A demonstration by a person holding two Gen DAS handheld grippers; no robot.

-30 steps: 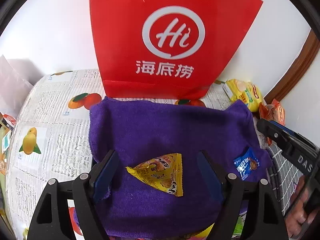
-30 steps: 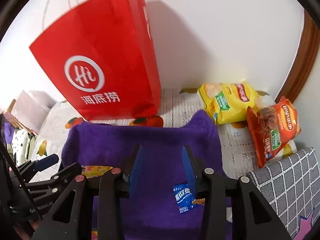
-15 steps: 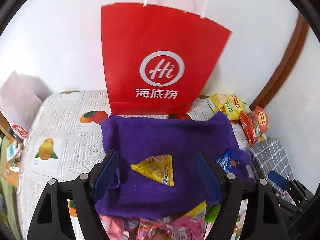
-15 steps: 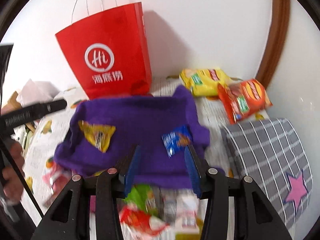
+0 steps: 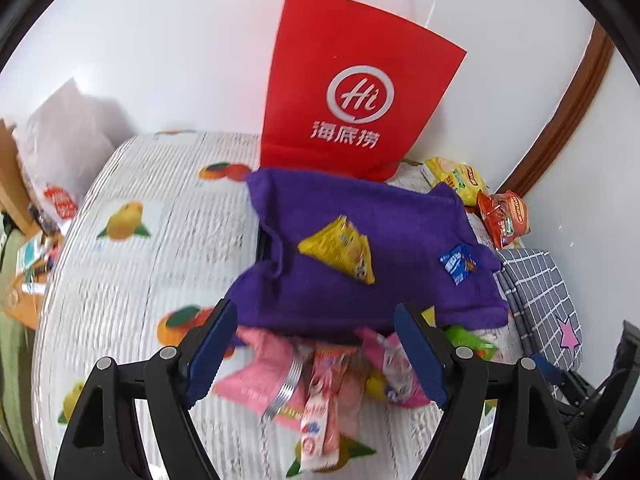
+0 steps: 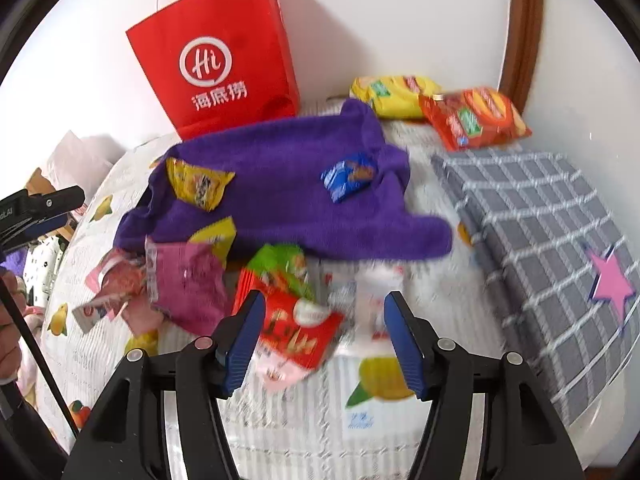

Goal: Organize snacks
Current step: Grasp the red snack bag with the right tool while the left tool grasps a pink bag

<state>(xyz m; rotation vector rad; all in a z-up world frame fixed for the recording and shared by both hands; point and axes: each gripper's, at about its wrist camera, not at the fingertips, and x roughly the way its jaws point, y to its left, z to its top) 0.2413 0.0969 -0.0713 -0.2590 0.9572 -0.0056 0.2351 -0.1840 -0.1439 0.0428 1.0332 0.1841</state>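
Both tongs empty, over the snack pile.
Left tongs (image 5: 314, 354) wide; right tongs (image 6: 324, 340) just opening, nothing between. I'd pinch the red packet (image 6: 294, 330) by its crinkly edge: light, slippery.

Red bag (image 5: 352, 92), purple towel (image 5: 360, 240), yellow packet (image 5: 340, 248), blue packet (image 6: 348, 176), grey checked cushion (image 6: 532, 216)
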